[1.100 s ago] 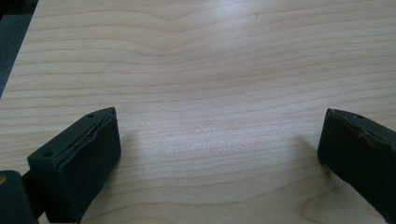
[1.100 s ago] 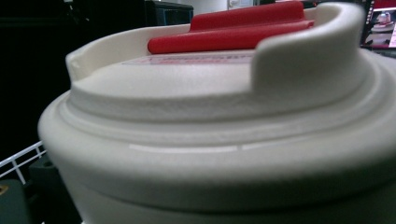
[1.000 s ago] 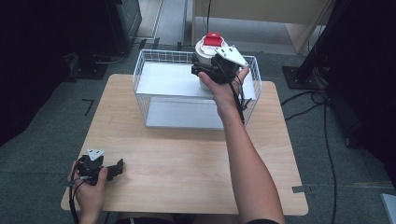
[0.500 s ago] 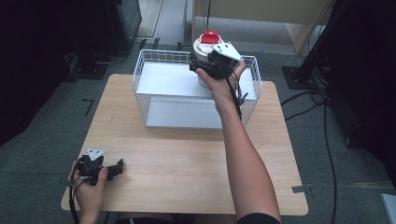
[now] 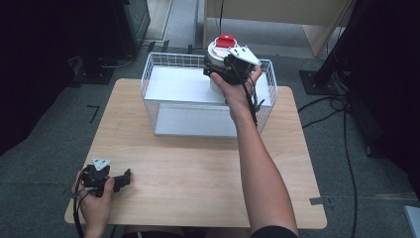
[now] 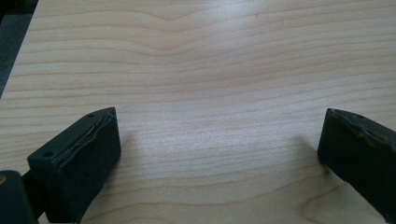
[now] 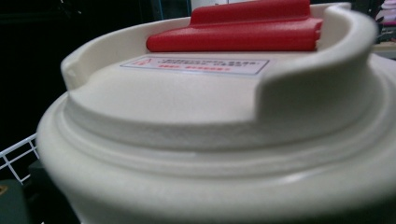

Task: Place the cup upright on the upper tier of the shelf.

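While the left gripper (image 5: 121,178) rests at lower left on the table (image 5: 198,168), jaws wide apart and empty, the right gripper (image 5: 218,74) clamps the cream jar (image 5: 218,52). Jar sits at upper centre, inside the wire basket (image 5: 163,106).

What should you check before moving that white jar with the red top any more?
1. Right gripper on the white jar: it is against the jar's side; a firm hold, cannot tell.
2. Jar upright: ok, its red flap faces up.
3. Lid closed: the flap lies flat in the right gripper view; sealed, cannot tell.
4. Jar clear of the wire basket: cannot tell, it sits at the far rim and its bottom is hidden.
5. Left gripper out of the way: ok, it rests open at the near left corner of the wooden table, holding nothing.
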Available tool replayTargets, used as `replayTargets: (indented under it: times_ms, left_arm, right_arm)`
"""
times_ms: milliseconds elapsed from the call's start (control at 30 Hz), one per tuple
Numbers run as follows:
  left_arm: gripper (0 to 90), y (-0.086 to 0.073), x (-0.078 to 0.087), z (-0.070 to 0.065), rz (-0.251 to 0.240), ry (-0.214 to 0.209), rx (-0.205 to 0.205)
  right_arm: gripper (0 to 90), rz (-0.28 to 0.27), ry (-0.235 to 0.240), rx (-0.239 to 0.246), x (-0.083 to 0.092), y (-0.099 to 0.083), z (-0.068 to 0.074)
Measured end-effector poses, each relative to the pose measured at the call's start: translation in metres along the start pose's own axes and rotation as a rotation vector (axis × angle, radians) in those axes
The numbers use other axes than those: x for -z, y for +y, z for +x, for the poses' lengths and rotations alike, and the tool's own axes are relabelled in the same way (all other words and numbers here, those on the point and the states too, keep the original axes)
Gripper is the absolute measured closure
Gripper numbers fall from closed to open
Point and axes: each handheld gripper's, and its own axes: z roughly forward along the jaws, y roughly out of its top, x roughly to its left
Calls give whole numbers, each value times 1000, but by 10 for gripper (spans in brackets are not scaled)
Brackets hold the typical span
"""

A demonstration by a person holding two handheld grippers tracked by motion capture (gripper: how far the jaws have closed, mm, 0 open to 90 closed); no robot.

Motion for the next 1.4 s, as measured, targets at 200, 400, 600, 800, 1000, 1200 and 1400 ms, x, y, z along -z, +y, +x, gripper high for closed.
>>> replayTargets:
  times_ms: [200,400,600,800,1000,1200,1400]
  left_arm:
    - [0,0,0,0,2,0,-2]
    - [0,0,0,0,1,0,0]
    - [0,0,0,0,2,0,-2]
    - [0,0,0,0,1,1,0]
    - [0,0,0,0,0,1,0]
    - [0,0,0,0,2,1,-2]
    - [0,0,0,0,2,1,-2]
  right_arm:
    - [3,26,14,0,1,2,-1]
    - [0,36,27,2,6,5,-4]
    - [0,48,41,0,14,6,-7]
    - [0,43,53,7,24,4,-8]
    - [0,43,59,18,31,3,-9]
    - [0,43,63,24,36,5,-10]
    - [14,46,65,20,41,6,-11]
